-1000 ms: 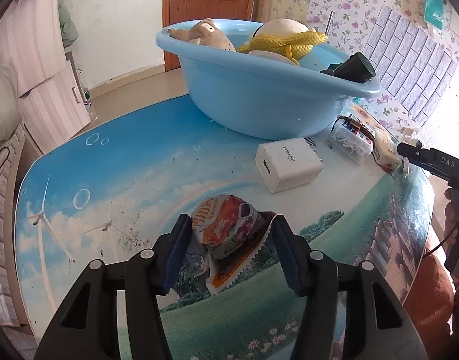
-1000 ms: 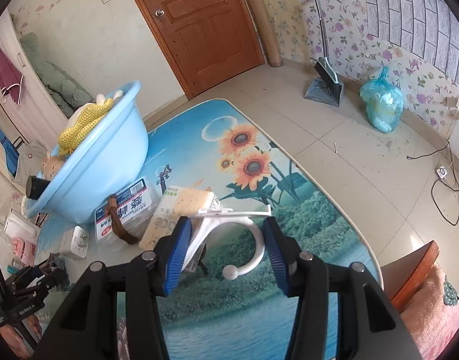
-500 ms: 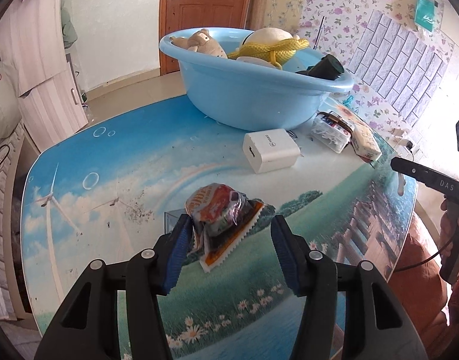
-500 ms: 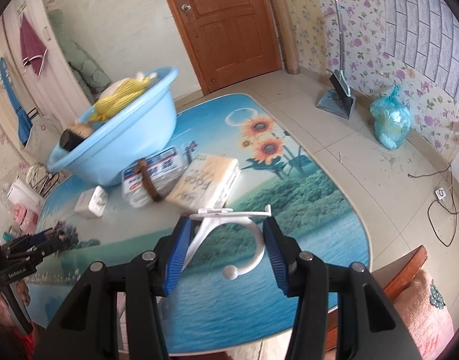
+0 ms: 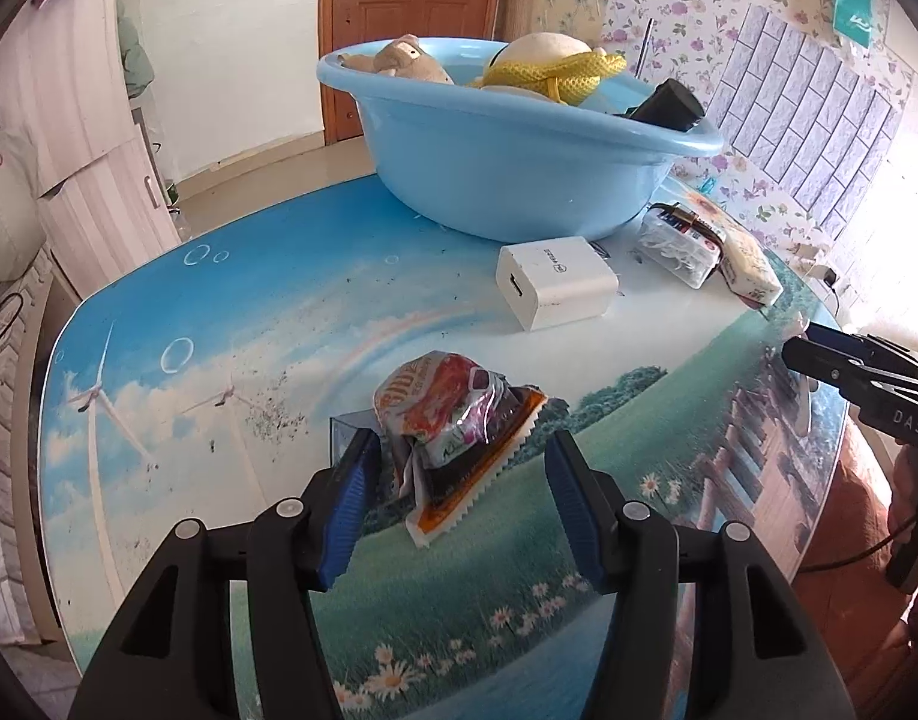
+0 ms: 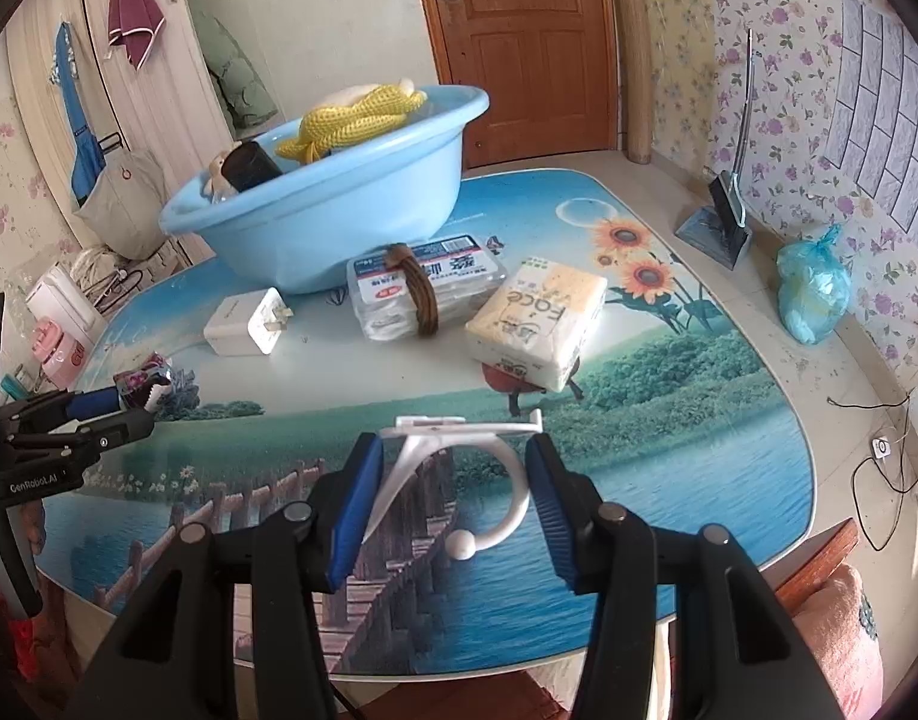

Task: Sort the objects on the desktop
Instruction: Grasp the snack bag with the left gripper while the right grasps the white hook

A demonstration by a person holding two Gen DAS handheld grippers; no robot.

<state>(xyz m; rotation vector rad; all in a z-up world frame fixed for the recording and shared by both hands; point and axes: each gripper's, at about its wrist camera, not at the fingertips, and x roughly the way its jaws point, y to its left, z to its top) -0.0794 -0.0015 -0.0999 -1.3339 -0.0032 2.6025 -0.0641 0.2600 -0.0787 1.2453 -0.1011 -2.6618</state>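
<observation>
While left gripper [image 5: 459, 492] jaws widen, snack packet [image 5: 453, 420] sits between pads, right pad clear of it. Right gripper [image 6: 453, 495] clamped on white hook [image 6: 459, 468]; blue basin [image 6: 339, 210] beyond, tissue pack [image 6: 537, 324] just ahead.

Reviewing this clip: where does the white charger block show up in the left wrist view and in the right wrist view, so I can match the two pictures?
Left wrist view: the white charger block lies right of centre on the table, just below the blue basin.
Right wrist view: the charger lies left of centre, prongs pointing right, below the basin's left side.
Shared landmark: the blue basin, just behind the charger in both.
</observation>
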